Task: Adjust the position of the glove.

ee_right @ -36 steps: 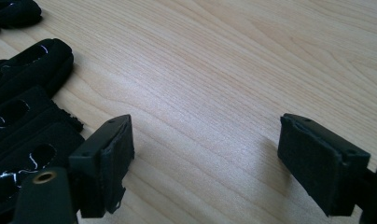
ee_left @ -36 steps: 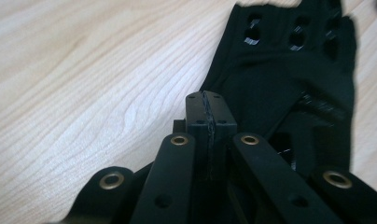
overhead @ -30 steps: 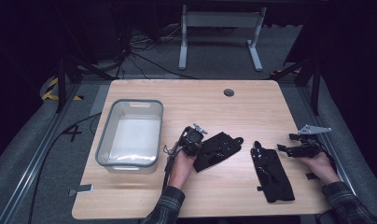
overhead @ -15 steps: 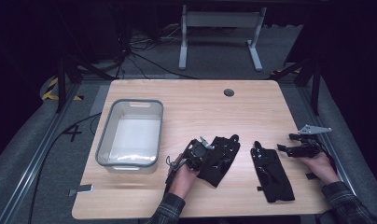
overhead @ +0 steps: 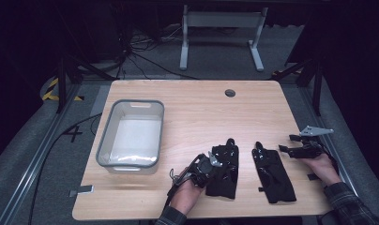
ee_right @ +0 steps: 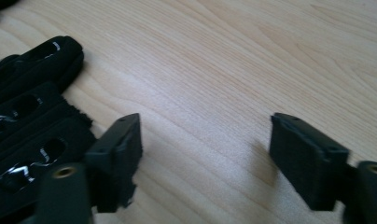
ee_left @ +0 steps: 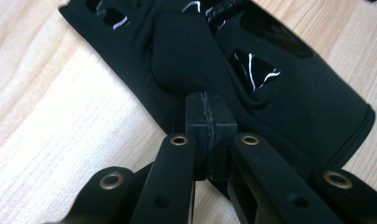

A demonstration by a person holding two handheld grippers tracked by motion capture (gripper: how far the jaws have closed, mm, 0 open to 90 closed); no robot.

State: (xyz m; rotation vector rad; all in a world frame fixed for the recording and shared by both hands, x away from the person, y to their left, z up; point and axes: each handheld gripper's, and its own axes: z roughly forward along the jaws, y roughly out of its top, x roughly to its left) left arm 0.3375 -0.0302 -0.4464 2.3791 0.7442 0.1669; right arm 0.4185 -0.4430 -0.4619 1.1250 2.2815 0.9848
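Two black gloves lie on the wooden table (overhead: 201, 108) near its front edge. My left gripper (overhead: 211, 161) is shut on the left glove (overhead: 226, 171). In the left gripper view the jaws of my left gripper (ee_left: 207, 116) are pressed together on a fold of this left glove (ee_left: 270, 93). The right glove (overhead: 272, 176) lies flat, with its fingers pointing away from me. My right gripper (overhead: 286, 149) hovers just to its right, open. Its jaws have just been closing with nothing between them. In the right gripper view, bare wood lies under my right gripper (ee_right: 205, 149), and the right glove (ee_right: 28, 116) is at the left.
A grey plastic bin (overhead: 131, 104) stands on the left part of the table. A round cable hole (overhead: 230, 93) sits near the far edge. Beyond the table a metal frame (overhead: 220, 18) stands on the floor among cables.
My left hand has dragged its glove to the right and toward the front edge, and the glove now lies almost parallel to the other one. The right hand has kept its place.
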